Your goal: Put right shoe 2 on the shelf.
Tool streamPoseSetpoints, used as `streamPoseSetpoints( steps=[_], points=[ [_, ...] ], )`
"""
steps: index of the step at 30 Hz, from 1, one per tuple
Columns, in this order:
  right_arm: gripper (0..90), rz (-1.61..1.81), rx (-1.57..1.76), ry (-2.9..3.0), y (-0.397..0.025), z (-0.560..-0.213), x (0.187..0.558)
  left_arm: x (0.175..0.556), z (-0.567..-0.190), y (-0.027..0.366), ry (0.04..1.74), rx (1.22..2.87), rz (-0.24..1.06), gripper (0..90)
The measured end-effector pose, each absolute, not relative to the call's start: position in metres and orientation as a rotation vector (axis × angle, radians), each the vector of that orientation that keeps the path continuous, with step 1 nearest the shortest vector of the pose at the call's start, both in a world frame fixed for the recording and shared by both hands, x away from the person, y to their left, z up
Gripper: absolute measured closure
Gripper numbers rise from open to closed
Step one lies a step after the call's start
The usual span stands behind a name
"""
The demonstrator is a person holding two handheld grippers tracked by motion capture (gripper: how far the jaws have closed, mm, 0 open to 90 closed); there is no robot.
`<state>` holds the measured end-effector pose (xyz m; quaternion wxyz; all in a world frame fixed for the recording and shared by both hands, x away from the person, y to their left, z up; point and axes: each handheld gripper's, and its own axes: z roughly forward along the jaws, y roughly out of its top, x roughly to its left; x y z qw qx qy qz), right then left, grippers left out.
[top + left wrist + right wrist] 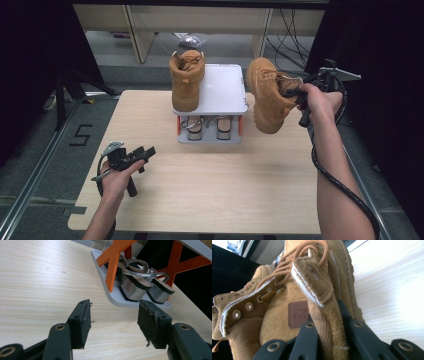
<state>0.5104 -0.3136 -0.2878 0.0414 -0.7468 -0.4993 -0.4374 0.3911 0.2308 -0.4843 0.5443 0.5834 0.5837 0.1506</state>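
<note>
- Left hand-held gripper point(145, 152) is held low over the pale wooden table point(215, 190) at its left side, with the jaws apart and nothing between them.
- Standing on the left of the top shelf of the small white two-tier shoe rack with orange cross-braces point(225, 90), the tan suede lace-up boot point(186, 80) could be knocked off, in all likelihood, if the carried boot were swung against it.
- On the lower tier, a pair of silver strappy sandals point(210, 127) is kept side by side; they are also seen ahead of the left gripper's jaws.
- Right hand-held gripper point(300, 90) is clamped on the collar of the second tan suede boot point(267, 95), which hangs tilted in the air just right of the rack.
- Since only a thin, soft edge is pinched, the boot might slip or swing, and a corner of the rack might be struck.
</note>
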Motion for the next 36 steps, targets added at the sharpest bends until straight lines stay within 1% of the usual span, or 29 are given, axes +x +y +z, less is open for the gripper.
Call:
streamPoseSetpoints(
  steps=[2, 15, 21, 23, 26, 36],
  points=[
    [83.8, -1.301, -2.298, -1.567, -0.313, -0.286, 0.511, 0.391, -0.484, 0.231, 1.387, 1.384, 0.358, 43.2],
    [83.5, -1.339, -2.292, -1.49, -0.302, -0.28, 0.515, 0.391, -0.485, 0.232, 1.388, 1.375, 0.355, 43.2],
    [83.5, -1.321, -2.284, -1.527, -0.299, -0.278, 0.515, 0.391, -0.484, 0.232, 1.387, 1.375, 0.356, 43.2],
    [83.5, -1.363, -2.266, -1.565, -0.3, -0.28, 0.516, 0.391, -0.484, 0.232, 1.387, 1.375, 0.356, 43.2],
    [83.4, -1.373, -2.268, -1.496, -0.297, -0.278, 0.517, 0.391, -0.484, 0.232, 1.386, 1.374, 0.353, 43.2],
    [83.4, -1.367, -2.263, -1.524, -0.292, -0.275, 0.519, 0.391, -0.484, 0.232, 1.388, 1.371, 0.353, 43.2]
  ],
)
